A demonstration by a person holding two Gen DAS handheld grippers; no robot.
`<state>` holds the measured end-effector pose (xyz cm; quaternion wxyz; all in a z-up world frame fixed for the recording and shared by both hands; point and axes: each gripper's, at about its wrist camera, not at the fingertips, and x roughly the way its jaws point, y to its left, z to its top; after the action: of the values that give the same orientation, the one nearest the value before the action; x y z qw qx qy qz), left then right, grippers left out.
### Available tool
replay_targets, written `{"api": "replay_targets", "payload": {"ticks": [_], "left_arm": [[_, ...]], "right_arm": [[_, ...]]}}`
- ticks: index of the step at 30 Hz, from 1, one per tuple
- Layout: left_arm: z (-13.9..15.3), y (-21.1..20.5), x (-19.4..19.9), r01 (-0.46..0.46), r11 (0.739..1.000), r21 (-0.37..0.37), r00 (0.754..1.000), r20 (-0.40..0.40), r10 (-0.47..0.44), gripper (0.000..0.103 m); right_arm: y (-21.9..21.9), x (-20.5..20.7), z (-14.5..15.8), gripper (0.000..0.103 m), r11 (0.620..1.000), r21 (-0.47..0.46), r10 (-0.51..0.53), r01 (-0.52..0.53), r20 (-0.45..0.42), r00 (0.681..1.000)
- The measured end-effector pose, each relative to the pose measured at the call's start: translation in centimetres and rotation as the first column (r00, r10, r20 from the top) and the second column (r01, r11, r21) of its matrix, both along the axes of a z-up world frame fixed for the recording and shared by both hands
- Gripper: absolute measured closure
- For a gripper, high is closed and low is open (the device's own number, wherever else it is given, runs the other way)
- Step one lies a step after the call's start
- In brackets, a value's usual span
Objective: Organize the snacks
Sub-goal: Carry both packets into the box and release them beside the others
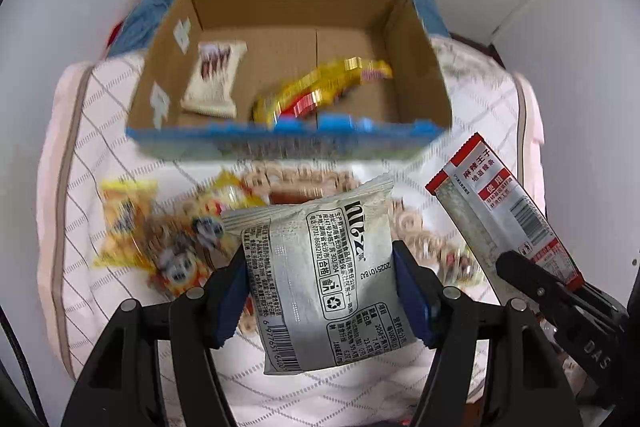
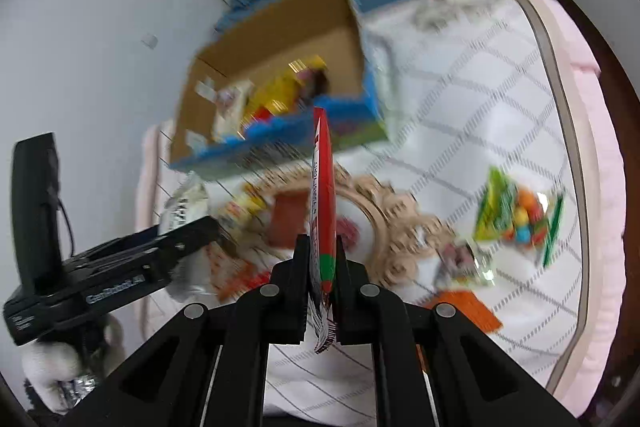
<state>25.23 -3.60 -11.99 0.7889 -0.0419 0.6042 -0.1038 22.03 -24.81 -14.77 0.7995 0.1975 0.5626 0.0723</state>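
Both grippers carry a snack toward the half-filled box.

The left gripper (image 1: 320, 291) has its jaws clamped on a grey snack pouch (image 1: 320, 267), printed side up and slightly crumpled; the right gripper (image 2: 322, 267) pinches a long red-and-silver stick packet (image 2: 322, 187) edge-on. Both are held above the quilted bed (image 2: 460, 99), just short of the cardboard box (image 1: 416, 39). Inside it lie a white packet (image 1: 214, 79) and a yellow wrapper (image 1: 320, 87), so sorting seems under way; orange packets (image 1: 132, 219) and a colourful candy bag (image 2: 520, 215) remain on the bed.
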Motion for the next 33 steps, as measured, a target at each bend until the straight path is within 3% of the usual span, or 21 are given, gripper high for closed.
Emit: {"api": "replay_targets", "payload": {"ticks": [4, 8, 17, 25, 26, 27, 28, 30, 33], "left_arm": [[1.5, 0.7, 3.5, -0.007, 1.0, 0.017, 0.999, 0.04, 0.006, 0.039], [2.0, 1.3, 8.5, -0.014, 0.997, 0.079, 0.997, 0.077, 0.008, 0.039], [-2.5, 1.4, 18.9, 0.003, 0.989, 0.149, 0.999, 0.038, -0.009, 0.038], [-7.4, 0.1, 23.2, 0.073, 0.981, 0.177, 0.996, -0.066, -0.063, 0.038], [-8.1, 0.0, 23.4, 0.088, 0.982, 0.17, 0.994, -0.086, -0.074, 0.038], [-8.4, -0.1, 23.5, 0.095, 0.981, 0.169, 0.992, -0.096, -0.079, 0.037], [-8.7, -0.1, 23.6, 0.097, 0.981, 0.17, 0.992, -0.101, -0.081, 0.031], [-9.1, 0.0, 23.7, 0.097, 0.979, 0.177, 0.991, -0.103, -0.079, 0.017], [-9.2, 0.5, 23.7, 0.087, 0.983, 0.164, 0.992, -0.102, -0.071, 0.013]], "right_arm": [[1.0, 3.9, 1.7, 0.093, 1.0, 0.004, 0.0, -0.001, 0.045, 0.999], [1.9, 8.7, 1.5, 0.093, 1.0, -0.027, -0.011, 0.013, 0.071, 0.997], [2.9, 18.9, -2.6, 0.093, 0.992, -0.116, -0.041, 0.046, 0.044, 0.998], [3.2, 22.6, -7.9, 0.091, 0.985, -0.171, -0.046, 0.036, -0.054, 0.998], [3.2, 22.8, -8.3, 0.089, 0.984, -0.178, -0.044, 0.031, -0.073, 0.996], [3.3, 22.9, -8.5, 0.073, 0.981, -0.191, -0.043, 0.025, -0.087, 0.995], [3.3, 23.0, -8.7, 0.044, 0.981, -0.194, -0.036, 0.016, -0.098, 0.994], [3.6, 23.0, -8.9, 0.019, 0.98, -0.198, -0.021, 0.0, -0.105, 0.994], [3.9, 23.0, -8.8, 0.019, 0.974, -0.228, -0.008, -0.019, -0.115, 0.993]]}}
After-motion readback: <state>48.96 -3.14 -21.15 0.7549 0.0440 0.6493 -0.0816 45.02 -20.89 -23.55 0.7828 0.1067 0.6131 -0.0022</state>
